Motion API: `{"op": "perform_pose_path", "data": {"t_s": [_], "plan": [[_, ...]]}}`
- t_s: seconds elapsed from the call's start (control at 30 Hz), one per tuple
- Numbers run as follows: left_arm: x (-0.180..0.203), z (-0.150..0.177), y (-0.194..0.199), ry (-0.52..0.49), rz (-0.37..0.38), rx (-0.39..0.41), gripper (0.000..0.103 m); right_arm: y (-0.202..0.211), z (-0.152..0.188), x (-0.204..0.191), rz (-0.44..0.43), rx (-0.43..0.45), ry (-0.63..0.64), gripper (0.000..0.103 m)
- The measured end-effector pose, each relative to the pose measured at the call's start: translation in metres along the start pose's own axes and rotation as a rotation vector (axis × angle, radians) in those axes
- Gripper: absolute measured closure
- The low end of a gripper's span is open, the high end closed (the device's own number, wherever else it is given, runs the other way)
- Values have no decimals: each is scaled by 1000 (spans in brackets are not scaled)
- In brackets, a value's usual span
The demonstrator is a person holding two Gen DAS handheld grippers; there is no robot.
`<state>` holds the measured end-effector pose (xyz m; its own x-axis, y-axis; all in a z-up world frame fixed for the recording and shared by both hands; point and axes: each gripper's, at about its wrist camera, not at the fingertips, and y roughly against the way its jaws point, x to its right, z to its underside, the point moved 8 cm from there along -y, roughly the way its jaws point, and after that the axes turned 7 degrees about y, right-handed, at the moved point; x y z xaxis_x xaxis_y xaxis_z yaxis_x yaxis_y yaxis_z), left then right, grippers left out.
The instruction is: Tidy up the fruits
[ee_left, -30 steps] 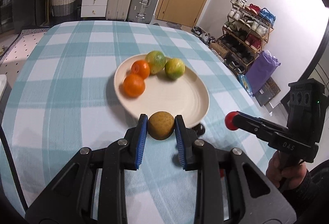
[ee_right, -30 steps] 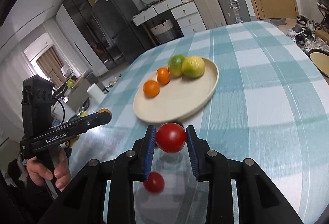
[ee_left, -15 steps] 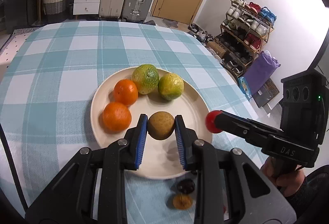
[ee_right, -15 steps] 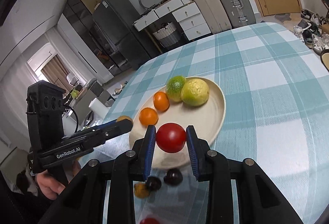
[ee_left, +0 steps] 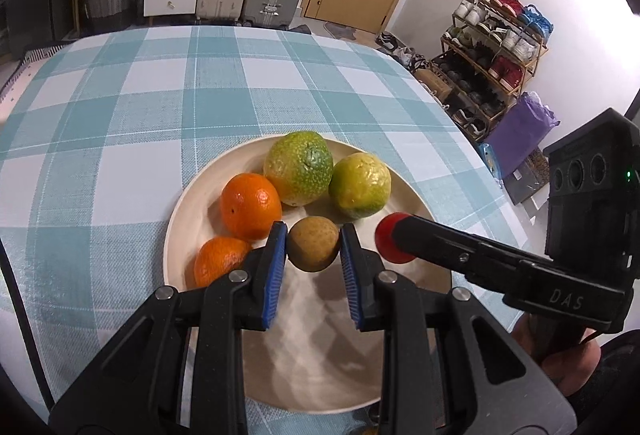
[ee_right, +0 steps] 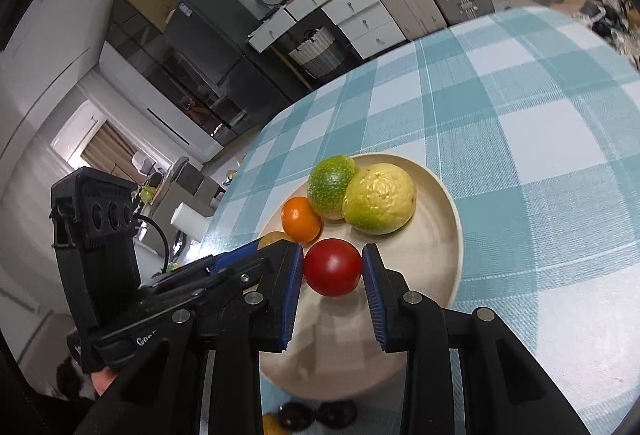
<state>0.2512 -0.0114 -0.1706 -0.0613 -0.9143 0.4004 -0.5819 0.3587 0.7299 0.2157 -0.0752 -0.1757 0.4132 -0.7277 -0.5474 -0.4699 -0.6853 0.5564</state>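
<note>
So we've got both grippers over the plate [ee_left: 176,219] right now, each with a fruit. The left gripper [ee_left: 313,247] has its fingers [ee_left: 276,267] clamped on the brown fruit [ee_left: 313,243], a small round one with a dull, rough-looking skin, pinched across its widest part, which is where we'd want it. The right gripper [ee_right: 333,269] is clamped on the tomato [ee_right: 333,267] the same way, pads on either side of its middle. Both fruits hang just above the bare near part of the plate, which sits on the checked counter [ee_left: 120,95]. Two oranges [ee_left: 250,205] and two green citrus [ee_left: 298,167] already sit packed together at the far side. Handling-wise, we'd guess both are light, so weight's no issue. The tomato is the fussy one: smooth, shiny skin, probably slippery and soft enough to bruise or split if squeezed hard, so a gentle hold is the way to go. The brown one looks firmer and grippier. Both are round, so they'll likely roll once let go, and setting them low next to the other fruit should keep them put.
</note>
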Motion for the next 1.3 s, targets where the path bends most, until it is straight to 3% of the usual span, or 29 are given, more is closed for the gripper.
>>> {"op": "perform_pose_path", "data": {"t_s": [0.47, 0.5, 0.57, 0.8, 0.93, 1.3], "plan": [[0, -9, -4, 21, 31, 1, 79, -13, -19, -8, 36, 26, 50, 71], [0, -9, -1, 26, 34, 6, 79, -15, -19, -8, 36, 24, 53, 69], [1, -10, 2, 23, 30, 14, 79, -16, -20, -11, 37, 27, 62, 54], [0, -7, 16, 21, 12, 25, 78, 10, -26, -24, 38, 106, 116, 51], [2, -2, 26, 17, -4, 34, 77, 24, -28, -16, 56, 132, 86, 41], [11, 12, 59, -13, -68, 81, 53, 57, -20, -14, 76, 173, 70, 36]]}}
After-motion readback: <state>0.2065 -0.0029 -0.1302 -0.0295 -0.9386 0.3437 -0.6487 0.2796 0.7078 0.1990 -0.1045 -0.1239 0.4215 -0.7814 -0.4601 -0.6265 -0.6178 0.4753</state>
